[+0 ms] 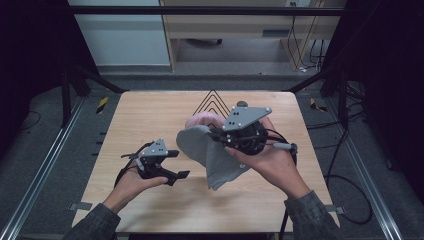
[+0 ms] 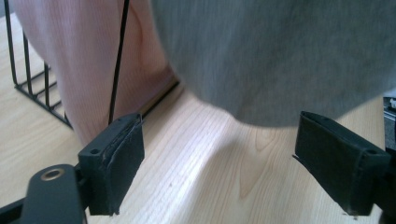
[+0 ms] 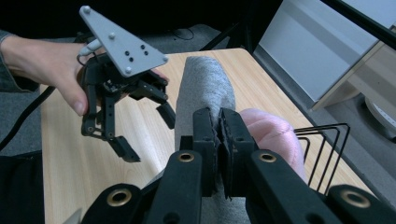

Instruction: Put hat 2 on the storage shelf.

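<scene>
Currently the right gripper (image 1: 220, 134), jaws pinched on the grey cloth (image 1: 207, 155), holds it raised at frame centre; the left gripper (image 1: 176, 164) stands spread, empty, lower left; next move likely requires catching the hanging edge.
</scene>
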`<state>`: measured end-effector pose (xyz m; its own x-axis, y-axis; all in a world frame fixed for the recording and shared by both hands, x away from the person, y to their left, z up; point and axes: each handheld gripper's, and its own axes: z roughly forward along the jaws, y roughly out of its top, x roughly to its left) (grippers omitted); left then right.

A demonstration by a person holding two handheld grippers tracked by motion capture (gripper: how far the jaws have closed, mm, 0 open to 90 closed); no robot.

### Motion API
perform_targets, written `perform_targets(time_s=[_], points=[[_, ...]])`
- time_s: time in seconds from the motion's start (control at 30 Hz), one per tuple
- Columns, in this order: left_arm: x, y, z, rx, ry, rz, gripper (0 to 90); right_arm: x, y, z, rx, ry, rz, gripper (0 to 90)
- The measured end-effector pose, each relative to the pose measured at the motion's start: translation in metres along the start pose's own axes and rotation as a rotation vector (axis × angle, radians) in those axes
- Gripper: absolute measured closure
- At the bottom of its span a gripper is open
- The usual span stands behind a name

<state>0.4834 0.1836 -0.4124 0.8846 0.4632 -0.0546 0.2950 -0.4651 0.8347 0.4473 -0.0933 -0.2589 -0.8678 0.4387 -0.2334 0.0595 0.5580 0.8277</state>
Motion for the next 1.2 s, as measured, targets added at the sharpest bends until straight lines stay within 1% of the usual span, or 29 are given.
perform_targets(time_s=[0.07, 0.13, 0.17, 0.2, 0.23, 0.27, 0.3, 0.33, 0.37, 0.43, 0.5, 0.53, 0.6, 0.63, 0.7, 0.73, 0.77, 0.87, 0.9, 0.93, 1.0, 1.07, 1.1, 1.13, 1.17, 1.2], points=[[0.001, 0.004, 0.001, -0.015, 0.0, -0.012, 20.9, 0.001, 0.0, 0.002, 0.003, 0.005, -0.002, 86.1], [0.003, 0.007, 0.002, -0.032, 0.005, -0.008, 27.7, 0.003, -0.001, 0.003, 0.004, 0.01, 0.0, 86.1], [0.004, 0.009, 0.004, -0.041, 0.003, -0.016, 29.9, 0.003, -0.002, 0.004, 0.007, 0.013, 0.0, 86.1], [0.004, 0.009, 0.004, -0.041, 0.003, -0.016, 37.2, 0.003, -0.002, 0.004, 0.007, 0.013, 0.0, 86.1], [0.005, 0.009, 0.005, -0.05, 0.001, -0.022, 37.2, 0.003, -0.004, 0.005, 0.01, 0.014, 0.005, 86.1], [0.006, 0.009, 0.007, -0.055, 0.002, -0.028, 41.2, 0.003, -0.006, 0.006, 0.012, 0.013, 0.01, 86.1], [0.007, 0.009, 0.008, -0.059, -0.008, -0.026, 45.4, 0.003, -0.007, 0.007, 0.013, 0.013, 0.012, 86.1], [0.008, 0.009, 0.01, -0.063, -0.014, -0.024, 52.4, 0.002, -0.009, 0.007, 0.017, 0.011, 0.018, 86.1], [0.008, 0.009, 0.011, -0.069, -0.019, -0.024, 56.8, 0.001, -0.011, 0.007, 0.019, 0.009, 0.023, 86.1], [0.008, 0.009, 0.015, -0.059, -0.025, -0.013, 65.3, -0.001, -0.015, 0.007, 0.026, 0.003, 0.038, 86.1], [0.007, 0.01, 0.019, -0.046, -0.041, -0.008, 72.1, -0.004, -0.02, 0.007, 0.029, -0.001, 0.054, 86.1], [0.006, 0.011, 0.021, -0.037, -0.04, 0.004, 75.6, -0.005, -0.023, 0.007, 0.033, -0.006, 0.065, 86.1], [0.003, 0.013, 0.022, -0.026, -0.048, 0.014, 81.9, -0.009, -0.029, 0.006, 0.039, -0.012, 0.086, 86.1], [0.002, 0.014, 0.022, -0.017, -0.043, 0.021, 84.0, -0.01, -0.031, 0.006, 0.043, -0.018, 0.094, 86.1], [0.0, 0.019, 0.02, 0.002, -0.038, 0.036, 86.1, -0.014, -0.036, 0.004, 0.049, -0.027, 0.109, 86.1], [0.0, 0.019, 0.02, 0.002, -0.038, 0.036, 86.3, -0.014, -0.036, 0.004, 0.049, -0.027, 0.109, 86.1], [-0.002, 0.025, 0.016, 0.017, -0.031, 0.051, 86.3, -0.017, -0.04, 0.002, 0.052, -0.039, 0.121, 86.1], [-0.005, 0.04, 0.003, 0.03, -0.004, 0.073, 86.2, -0.022, -0.043, -0.004, 0.043, -0.05, 0.138, 86.1], [-0.005, 0.04, 0.003, 0.03, -0.004, 0.073, 86.2, -0.023, -0.044, -0.006, 0.037, -0.051, 0.143, 86.1], [-0.007, 0.049, -0.007, 0.02, 0.007, 0.067, 86.1, -0.025, -0.044, -0.008, 0.029, -0.052, 0.15, 86.1], [-0.008, 0.06, -0.017, 0.022, 0.026, 0.075, 86.2, -0.028, -0.043, -0.012, 0.017, -0.06, 0.159, 86.1], [-0.009, 0.071, -0.025, 0.014, 0.044, 0.08, 86.2, -0.031, -0.04, -0.016, 0.002, -0.073, 0.164, 86.1], [-0.009, 0.071, -0.025, 0.014, 0.044, 0.08, 86.1, -0.031, -0.04, -0.016, 0.002, -0.073, 0.164, 86.1], [-0.008, 0.083, -0.034, 0.013, 0.068, 0.083, 86.2, -0.034, -0.036, -0.021, -0.022, -0.084, 0.173, 86.1], [-0.008, 0.093, -0.041, 0.011, 0.082, 0.088, 86.2, -0.036, -0.034, -0.023, -0.031, -0.091, 0.175, 86.1], [-0.008, 0.093, -0.041, 0.011, 0.082, 0.088, 86.3, -0.036, -0.034, -0.023, -0.031, -0.091, 0.175, 86.1]])
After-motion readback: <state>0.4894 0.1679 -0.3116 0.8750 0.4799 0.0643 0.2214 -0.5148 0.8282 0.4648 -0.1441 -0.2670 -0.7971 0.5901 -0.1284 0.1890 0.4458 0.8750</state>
